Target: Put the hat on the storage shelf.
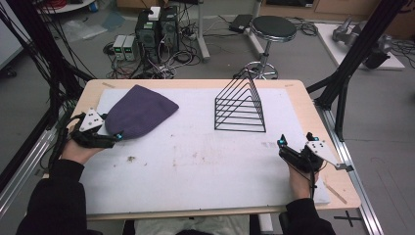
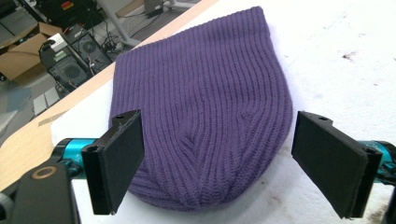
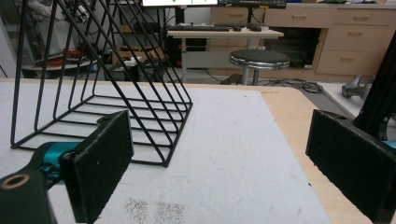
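1. In the high view the left gripper (image 1: 115, 137) has its jaw tips right at the edge of the purple knit beanie (image 1: 141, 109), and its jaws are too small there to make out. The beanie's far opening is cut off at the top of the left gripper view.
2. The beanie lies flat on the white foam mat (image 1: 195, 161), well to the left of the black wire file rack (image 1: 240, 106). In the left gripper view its rounded crown (image 2: 205, 186) points at the camera and sits between the two spread jaws — the left jaw's pad overlaps the knit, though contact cannot be told, and the right pad stands clear of it. The left gripper is released, holding nothing.
3. The right gripper (image 1: 283, 145) rests on the mat in front of the rack and slightly to its right, apart from it. Its jaws are spread wide and empty, with the rack's near corner (image 3: 166, 163) just ahead of the left pad.
4. Behind the rack, beyond the table's far edge, stand a round black stool (image 1: 274, 28) and computer towers (image 1: 156, 29) among tangled cables. Brownish stains mark the mat in front of the rack, to its left — nothing lies between the left jaws and the beanie.
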`<state>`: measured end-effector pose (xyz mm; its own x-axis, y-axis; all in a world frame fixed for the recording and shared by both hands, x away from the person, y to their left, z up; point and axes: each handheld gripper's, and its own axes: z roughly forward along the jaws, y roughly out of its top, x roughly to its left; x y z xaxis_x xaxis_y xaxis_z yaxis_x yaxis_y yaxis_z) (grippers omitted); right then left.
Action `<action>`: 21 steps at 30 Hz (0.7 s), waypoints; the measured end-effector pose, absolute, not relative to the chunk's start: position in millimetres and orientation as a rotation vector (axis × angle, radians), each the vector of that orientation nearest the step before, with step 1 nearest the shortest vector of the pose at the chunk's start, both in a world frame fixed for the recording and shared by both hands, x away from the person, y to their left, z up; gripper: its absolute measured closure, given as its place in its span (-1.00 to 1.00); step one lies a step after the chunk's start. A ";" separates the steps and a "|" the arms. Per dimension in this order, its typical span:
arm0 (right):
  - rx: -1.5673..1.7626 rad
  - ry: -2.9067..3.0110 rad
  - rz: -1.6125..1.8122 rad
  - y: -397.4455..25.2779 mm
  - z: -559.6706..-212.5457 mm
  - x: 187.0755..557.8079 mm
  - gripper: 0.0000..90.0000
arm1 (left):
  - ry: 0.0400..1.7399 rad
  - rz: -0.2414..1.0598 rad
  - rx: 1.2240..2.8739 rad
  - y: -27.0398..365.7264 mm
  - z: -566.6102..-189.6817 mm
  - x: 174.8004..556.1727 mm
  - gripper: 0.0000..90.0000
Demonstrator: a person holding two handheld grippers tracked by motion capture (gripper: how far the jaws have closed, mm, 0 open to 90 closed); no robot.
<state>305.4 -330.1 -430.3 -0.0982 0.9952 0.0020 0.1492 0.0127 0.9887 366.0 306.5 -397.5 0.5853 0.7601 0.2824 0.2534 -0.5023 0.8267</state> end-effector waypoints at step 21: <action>1.266 1.417 1.199 -328.5 -431.5 307.1 -0.85 | 0.669 0.672 2.237 305.0 -399.6 387.4 -0.59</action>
